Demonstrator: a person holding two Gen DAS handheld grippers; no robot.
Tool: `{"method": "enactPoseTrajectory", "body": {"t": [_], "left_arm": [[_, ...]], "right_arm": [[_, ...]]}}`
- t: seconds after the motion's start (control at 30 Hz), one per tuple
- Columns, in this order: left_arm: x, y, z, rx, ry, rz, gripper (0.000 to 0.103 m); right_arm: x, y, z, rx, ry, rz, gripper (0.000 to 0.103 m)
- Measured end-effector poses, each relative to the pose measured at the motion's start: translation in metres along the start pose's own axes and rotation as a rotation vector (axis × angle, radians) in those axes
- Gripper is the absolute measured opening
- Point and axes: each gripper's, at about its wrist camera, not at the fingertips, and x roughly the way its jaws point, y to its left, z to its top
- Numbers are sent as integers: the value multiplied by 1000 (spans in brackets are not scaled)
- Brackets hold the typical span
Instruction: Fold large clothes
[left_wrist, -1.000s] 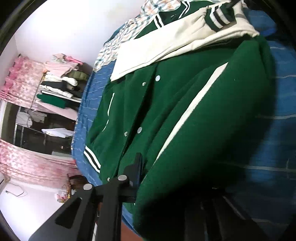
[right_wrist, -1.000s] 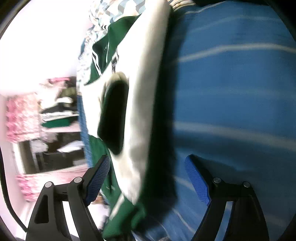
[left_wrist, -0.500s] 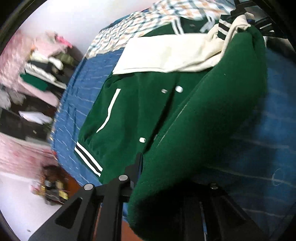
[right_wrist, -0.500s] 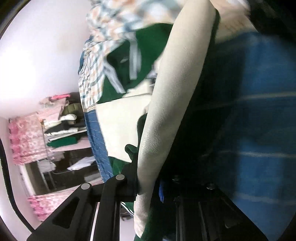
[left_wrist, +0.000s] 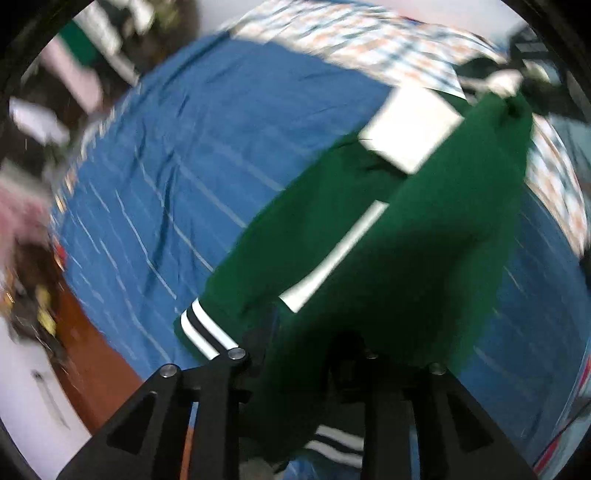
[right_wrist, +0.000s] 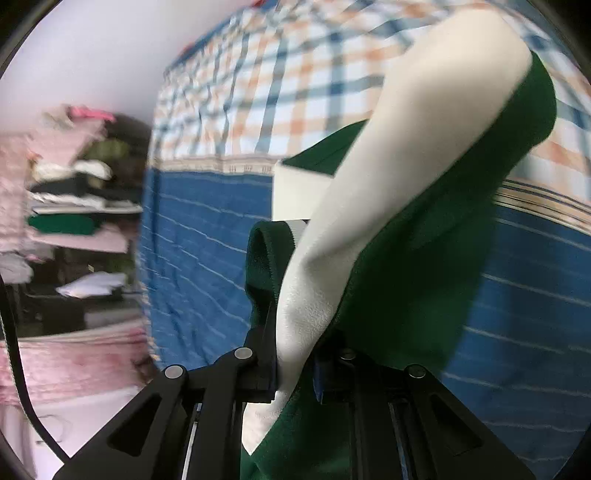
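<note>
A green varsity jacket (left_wrist: 424, 258) with white sleeves and striped cuffs hangs lifted over the blue striped bedsheet (left_wrist: 184, 166). My left gripper (left_wrist: 303, 354) is shut on its green body near the striped hem (left_wrist: 207, 332). My right gripper (right_wrist: 295, 365) is shut on the jacket's white sleeve (right_wrist: 388, 177) and green fabric near the collar (right_wrist: 266, 254). The jacket hangs between the two grippers, and the rest of it is hidden behind the folds.
A checked blanket (right_wrist: 277, 92) covers the far end of the bed. Shelves with stacked folded clothes (right_wrist: 66, 206) stand left of the bed, with pink curtains (right_wrist: 74, 365) below. The bed's edge and brown floor (left_wrist: 92, 350) lie at lower left.
Both grippers have lifted the jacket off the bed and swung it; the right gripper, open a second ago, has shut on the white sleeve. More bare blue sheet now shows.
</note>
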Motion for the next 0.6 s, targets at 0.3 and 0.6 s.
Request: {"method": "enactPoseTrajectory", "body": {"t": [0.3, 0.6], "left_arm": [[68, 131, 16, -322, 90, -189, 88], [32, 178, -58, -506, 127, -203, 88]], "right_arm": [[166, 37, 28, 35, 163, 12, 61], [88, -24, -48, -100, 76, -71, 69]]}}
